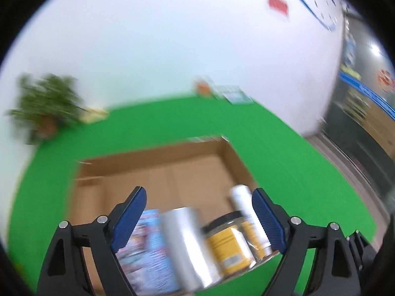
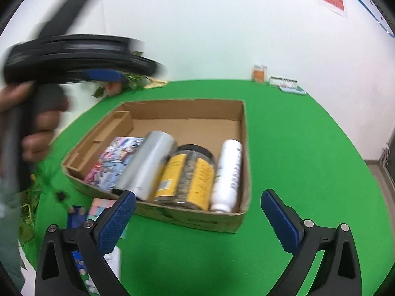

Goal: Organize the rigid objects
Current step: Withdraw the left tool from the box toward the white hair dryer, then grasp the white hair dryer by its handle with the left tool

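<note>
Lying in the cardboard box (image 2: pixel 243 133): silver can (image 2: pixel 145 165), yellow-labelled jar (image 2: pixel 190 177), white bottle (image 2: pixel 228 172); label text blurred, unreadable. Left gripper (image 1: pixel 198 197) and right gripper (image 2: pixel 198 201) fingers apart, empty.

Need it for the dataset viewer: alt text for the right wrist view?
An open cardboard box on a green table holds a colourful packet, silver cylinder, yellow-labelled jar and white bottle side by side. The open right gripper hovers in front.

Bright, even indoor lighting, soft faint shadows, heavy fisheye curvature with black vignette at edges, strong motion blur throughout left wrist view, right wrist view sharper, blurred left gripper (image 2: pixel 103 75) smeared at upper left
</note>
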Demonstrator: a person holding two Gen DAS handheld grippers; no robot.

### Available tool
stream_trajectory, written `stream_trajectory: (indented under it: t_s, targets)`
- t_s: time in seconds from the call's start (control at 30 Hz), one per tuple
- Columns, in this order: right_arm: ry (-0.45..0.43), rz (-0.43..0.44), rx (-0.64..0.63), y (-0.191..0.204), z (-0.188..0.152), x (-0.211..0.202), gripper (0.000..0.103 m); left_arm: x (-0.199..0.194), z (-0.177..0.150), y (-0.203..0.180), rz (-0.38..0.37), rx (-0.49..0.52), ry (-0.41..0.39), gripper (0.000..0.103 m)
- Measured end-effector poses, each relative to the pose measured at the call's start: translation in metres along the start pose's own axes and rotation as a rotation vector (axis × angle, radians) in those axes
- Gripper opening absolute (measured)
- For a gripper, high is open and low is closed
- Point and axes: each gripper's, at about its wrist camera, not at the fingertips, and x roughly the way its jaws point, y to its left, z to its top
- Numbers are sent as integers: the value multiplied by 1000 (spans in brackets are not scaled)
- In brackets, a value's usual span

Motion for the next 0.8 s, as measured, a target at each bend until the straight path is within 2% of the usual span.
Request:
stream_trajectory:
  t_s: [0.07, 0.17, 0.27, 0.33, 0.37, 0.43, 0.5, 0.63, 0.7, 0.8]
  targets:
    - [-29, 25, 7, 11, -5, -11, 102, -54, -27, 20, 80, -46, -58, 88]
    - [-67, 57, 3, 26, -13, -27, 102, -105, -61, 41, 188, -120, -90, 88]
    - [-76, 133, -23, 47, -27, -42, 102, -145, -96, 61, 223, -201, -114, 88]
    - [-81, 170, -56, 64, -39, -51, 102, -158, -122, 74, 227, -265, -83, 88]
    - [-77, 186, -68, 71, -44, -55, 102, -165, -133, 70, 214, -287, -66, 88]
    - [-45, 256, -99, 89, -60, -60, 102, -166, -165, 88, 151, -356, 14, 88]
    - [7, 346, -153, 111, -82, -66, 102, -154, -208, 106, 81, -466, 121, 88]
    - [97, 496, -302, 161, -124, -69, 102, -133, -272, 114, -52, -630, 257, 88]
    - [115, 511, -362, 181, -141, -67, 102, -129, -294, 113, -103, -684, 283, 88]
    - [147, 528, -399, 205, -154, -54, 96, -120, -317, 108, -153, -710, 323, 87]
